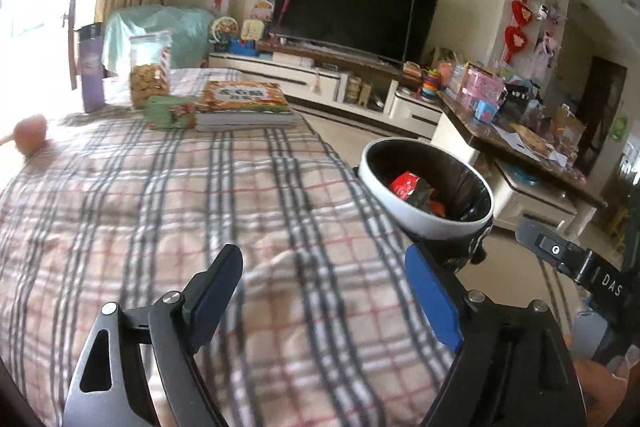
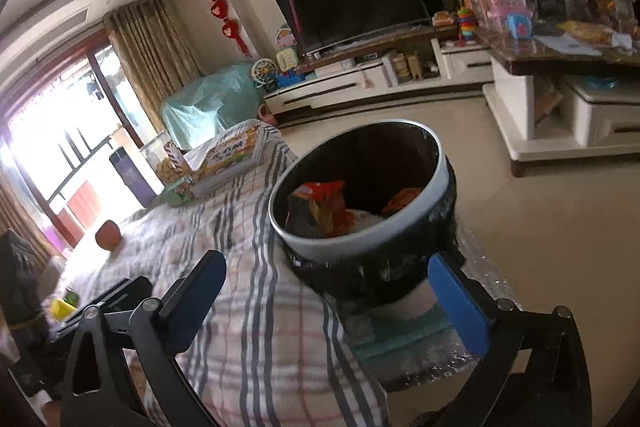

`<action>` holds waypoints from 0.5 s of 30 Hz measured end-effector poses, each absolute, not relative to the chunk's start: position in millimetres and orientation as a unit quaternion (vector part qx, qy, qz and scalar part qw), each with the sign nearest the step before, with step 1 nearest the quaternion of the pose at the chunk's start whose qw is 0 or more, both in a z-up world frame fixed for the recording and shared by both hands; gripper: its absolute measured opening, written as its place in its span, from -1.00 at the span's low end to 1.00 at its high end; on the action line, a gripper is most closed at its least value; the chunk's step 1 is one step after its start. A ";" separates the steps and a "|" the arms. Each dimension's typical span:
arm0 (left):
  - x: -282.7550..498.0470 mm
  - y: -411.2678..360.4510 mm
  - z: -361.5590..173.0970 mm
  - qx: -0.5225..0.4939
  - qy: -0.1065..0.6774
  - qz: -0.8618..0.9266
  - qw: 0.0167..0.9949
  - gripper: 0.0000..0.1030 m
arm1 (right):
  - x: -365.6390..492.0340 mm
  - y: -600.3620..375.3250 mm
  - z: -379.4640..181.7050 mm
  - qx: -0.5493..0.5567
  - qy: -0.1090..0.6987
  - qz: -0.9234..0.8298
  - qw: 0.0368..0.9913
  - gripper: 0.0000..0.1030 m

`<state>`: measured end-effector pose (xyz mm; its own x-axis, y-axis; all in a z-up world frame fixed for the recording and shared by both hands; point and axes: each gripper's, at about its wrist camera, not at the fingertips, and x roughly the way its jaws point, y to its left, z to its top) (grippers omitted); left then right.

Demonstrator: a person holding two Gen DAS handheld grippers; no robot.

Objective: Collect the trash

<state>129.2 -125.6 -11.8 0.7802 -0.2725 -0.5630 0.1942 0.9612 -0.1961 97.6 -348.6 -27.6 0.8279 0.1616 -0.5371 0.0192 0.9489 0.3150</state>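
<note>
A white trash bin [image 1: 424, 215] with a black liner stands on the floor beside the plaid-covered table [image 1: 160, 211]. Red and orange wrappers [image 1: 416, 189] lie inside it. My left gripper [image 1: 324, 291] is open and empty above the plaid cloth, left of the bin. In the right wrist view the bin [image 2: 360, 235] is close ahead with wrappers [image 2: 320, 207] and something white inside. My right gripper [image 2: 328, 291] is open and empty, just before the bin at the table's edge. Part of the right tool shows in the left wrist view [image 1: 576, 263].
On the table's far end lie a book [image 1: 244, 103], a green box [image 1: 170, 111], a biscuit jar [image 1: 150, 69], a purple bottle [image 1: 92, 67] and a pinkish round object [image 1: 32, 137]. A TV [image 1: 352, 9] on a white cabinet and a cluttered side table [image 1: 520, 131] stand beyond.
</note>
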 end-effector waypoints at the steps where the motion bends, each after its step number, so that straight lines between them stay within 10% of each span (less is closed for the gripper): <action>1: 121.9 -124.0 -12.5 -0.063 0.302 -0.123 0.943 0.64 | 91.2 -344.7 -27.9 0.149 0.285 0.033 0.946 0.98; 15: 27.2 -109.7 13.2 -0.031 0.163 -0.036 0.985 0.99 | 43.2 -301.1 22.1 0.046 0.161 0.004 0.986 1.00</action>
<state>27.2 -109.7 13.2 0.9442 -0.0808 -0.3194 0.0607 0.9955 -0.0722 43.2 -301.1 22.1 0.9480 0.0233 -0.3175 0.0064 0.9957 0.0921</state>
